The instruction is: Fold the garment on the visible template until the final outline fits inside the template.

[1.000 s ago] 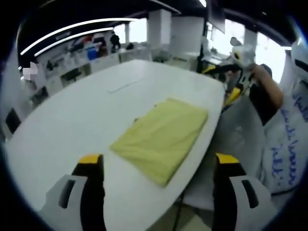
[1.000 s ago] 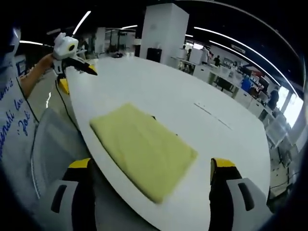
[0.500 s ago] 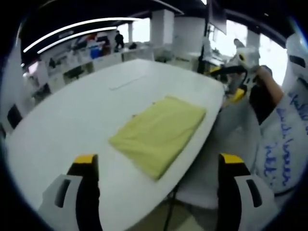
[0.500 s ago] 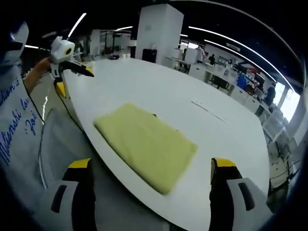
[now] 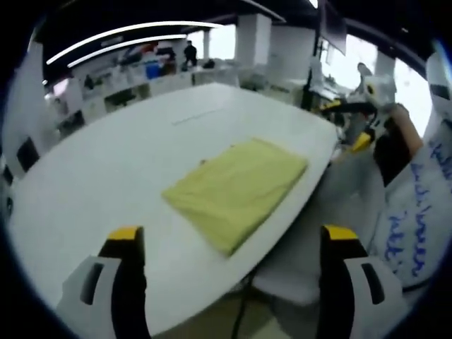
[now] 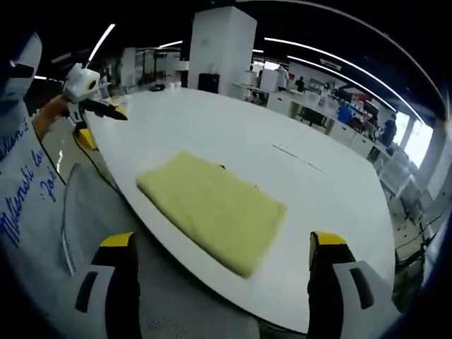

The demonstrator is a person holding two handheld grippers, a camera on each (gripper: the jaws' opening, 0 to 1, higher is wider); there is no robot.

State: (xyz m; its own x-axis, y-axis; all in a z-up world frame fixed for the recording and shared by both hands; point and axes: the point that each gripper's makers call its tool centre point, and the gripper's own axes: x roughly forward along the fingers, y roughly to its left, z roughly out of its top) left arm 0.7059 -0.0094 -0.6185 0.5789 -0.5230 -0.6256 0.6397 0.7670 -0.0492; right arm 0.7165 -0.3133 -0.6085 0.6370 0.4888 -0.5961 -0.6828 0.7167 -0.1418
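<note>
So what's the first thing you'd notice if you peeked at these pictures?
The folded yellow cloth lying flat near the edge of the big white table. Then the yellow-tipped open claws in front: the left claw and the right claw, both held back off the table and empty.

Left tongs and right tongs gape wide, empty (each held off the table's near edge).
</note>
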